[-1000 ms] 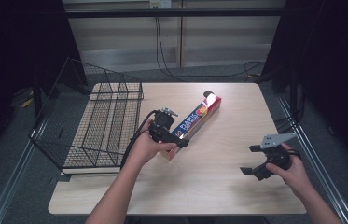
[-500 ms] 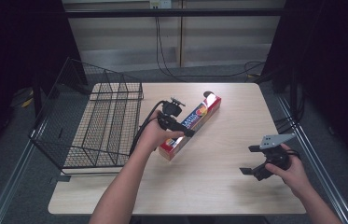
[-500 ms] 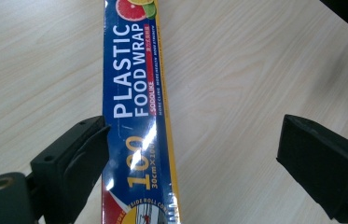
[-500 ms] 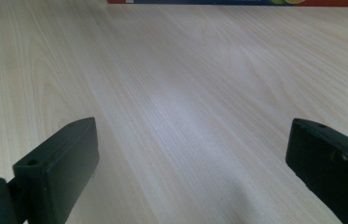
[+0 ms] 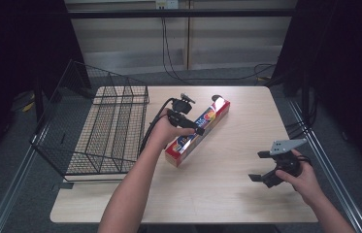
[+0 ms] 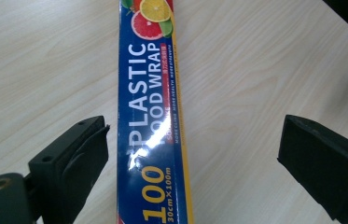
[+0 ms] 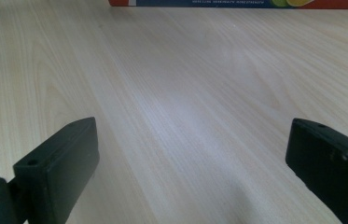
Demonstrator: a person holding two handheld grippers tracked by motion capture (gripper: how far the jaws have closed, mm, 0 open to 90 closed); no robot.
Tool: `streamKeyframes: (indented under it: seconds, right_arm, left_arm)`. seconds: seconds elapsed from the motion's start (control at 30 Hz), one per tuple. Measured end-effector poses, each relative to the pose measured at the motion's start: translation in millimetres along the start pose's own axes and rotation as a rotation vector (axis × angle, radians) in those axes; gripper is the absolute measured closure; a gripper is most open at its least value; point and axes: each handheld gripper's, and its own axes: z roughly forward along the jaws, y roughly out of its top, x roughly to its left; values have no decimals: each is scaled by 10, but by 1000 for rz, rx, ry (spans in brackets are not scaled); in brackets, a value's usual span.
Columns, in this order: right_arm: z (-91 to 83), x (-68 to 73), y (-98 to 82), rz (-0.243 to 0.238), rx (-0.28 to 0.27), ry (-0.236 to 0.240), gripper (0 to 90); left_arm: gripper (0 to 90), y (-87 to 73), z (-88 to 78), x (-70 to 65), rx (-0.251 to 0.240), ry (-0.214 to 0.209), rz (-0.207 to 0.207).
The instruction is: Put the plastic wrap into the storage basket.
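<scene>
A long box of plastic food wrap (image 5: 199, 131), blue on top with red sides, lies diagonally on the wooden table (image 5: 227, 204). My left gripper (image 5: 194, 127) hovers over the box's middle. In the left gripper view the box (image 6: 155, 116) runs between the two wide-apart jaws, and neither jaw touches it. My right gripper (image 5: 259, 167) is held low over the table at the right, open, with bare wood between its jaws. The box's red edge (image 7: 237, 3) shows at the top of the right gripper view.
A black wire basket (image 5: 96, 128) stands on the table's left part, tilted open toward the left. Cables trail along the floor behind the table. Bare tabletop lies between the box and the right gripper.
My left gripper has moved up and to the right along the box, from near its lower end to over its middle. The right gripper has stayed in place.
</scene>
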Motion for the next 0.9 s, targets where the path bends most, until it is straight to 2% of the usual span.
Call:
streamKeyframes:
  seconds: [0.07,0.13,0.17,0.2,0.23,0.3,0.53,0.67,0.7,0.73,0.77,0.8,0.83,0.87,0.9]
  right_arm:
    - [0,-3,-2,-3,-3,-1,27]
    - [-2,-8,-3,0,-5,4,27]
    - [-1,-10,-4,0,-7,4,27]
    - [-1,-10,-4,1,-6,1,27]
    - [1,-4,-4,3,-3,3,28]
    - [2,-3,-3,2,-3,5,27]
    - [-3,-13,-1,6,-12,-1,27]
    - [2,-16,-4,2,-11,1,28]
    - [1,-11,-3,-1,-9,6,28]
    - [1,-8,-1,-4,-10,7,28]
    - [3,-3,1,-1,-11,11,28]
    - [3,0,3,-2,-12,9,28]
    - [1,2,3,-5,-12,9,28]
    - [0,3,3,-3,-12,11,28]
    - [1,-1,2,-6,-12,8,28]
  left_arm:
    - [83,22,24,14,11,-5,9]
    - [82,45,57,7,9,-3,-3]
    - [82,58,62,17,17,-2,16]
    - [82,75,72,21,22,-7,11]
    - [83,76,103,-2,-14,-6,-27]
    - [83,100,116,36,17,-7,0]
    - [86,156,210,50,21,6,-19]
    - [88,186,246,60,48,10,0]
    - [88,192,306,46,46,14,-13]
    - [89,196,315,49,58,18,-4]
    - [89,197,349,30,35,21,-27]
    - [89,204,352,47,62,25,0]
    - [89,206,379,32,37,20,-26]
    - [89,217,376,50,66,23,3]
    - [91,220,388,48,62,19,1]
